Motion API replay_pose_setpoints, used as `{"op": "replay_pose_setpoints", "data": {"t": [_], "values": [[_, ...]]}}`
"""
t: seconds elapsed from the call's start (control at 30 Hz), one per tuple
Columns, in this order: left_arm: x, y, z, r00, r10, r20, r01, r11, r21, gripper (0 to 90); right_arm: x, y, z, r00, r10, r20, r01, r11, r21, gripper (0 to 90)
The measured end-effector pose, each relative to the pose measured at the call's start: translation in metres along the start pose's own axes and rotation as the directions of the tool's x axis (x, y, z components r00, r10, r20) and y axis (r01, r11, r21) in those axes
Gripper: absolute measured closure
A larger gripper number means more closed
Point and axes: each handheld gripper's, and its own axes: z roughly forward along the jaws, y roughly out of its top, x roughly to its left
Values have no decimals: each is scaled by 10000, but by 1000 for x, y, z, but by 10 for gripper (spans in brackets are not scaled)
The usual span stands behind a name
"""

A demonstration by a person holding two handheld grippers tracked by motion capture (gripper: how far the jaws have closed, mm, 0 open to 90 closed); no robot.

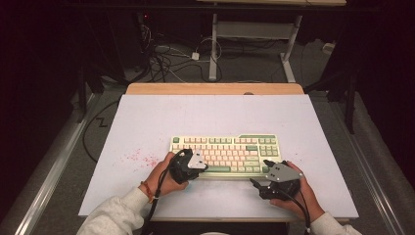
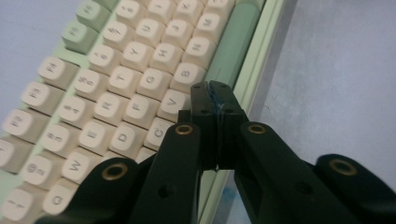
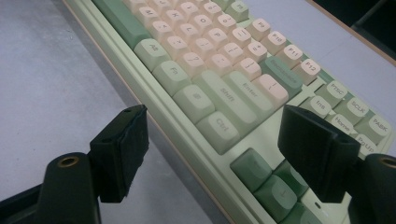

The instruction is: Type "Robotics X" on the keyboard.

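Grippers are flanking a mechanical keyboard (image 1: 225, 154) that is lying flat near the front middle of the white table (image 1: 147, 122). The left gripper (image 2: 214, 100), its jaws pressed together on nothing, is hovering over the lower letter rows beside the green space bar (image 2: 233, 46). The right gripper (image 3: 219, 149) is gaping wide and empty across the front right corner, near the Ctrl key (image 3: 222, 126). Being a rigid plastic slab with sculpted cream and sage keycaps, the keyboard is probably moderately heavy and stiff; gripping the smooth case edge seems safer than the caps, which could pop off.
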Motion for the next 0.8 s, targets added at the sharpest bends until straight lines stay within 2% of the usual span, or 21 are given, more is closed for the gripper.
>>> {"op": "replay_pose_setpoints", "data": {"t": [0.17,0.47,0.53,0.6,0.67,0.8], "values": [[5,0,-14,9994,-188,-287,175,9989,-444,865,-1,0,-1,10000,-26,31,26,10000,-83,249],[10,-6,-23,9970,-255,-729,204,9973,-699,808,-3,1,-3,9999,81,121,-80,9999,-142,248],[10,-7,-25,9947,-316,-979,240,9967,-780,759,-3,1,-3,9999,92,129,-90,9999,-142,248],[11,-9,-27,9943,-346,-1013,254,9956,-901,718,-3,1,-3,9999,107,130,-105,9998,-160,248],[10,-11,-28,9917,-132,-1280,10,9955,-945,656,-3,1,-4,9999,93,133,-91,9998,-175,248],[8,-18,-31,9877,-72,-1559,-105,9936,-1127,547,-4,1,-4,9997,188,146,-185,9996,-199,248]]}}
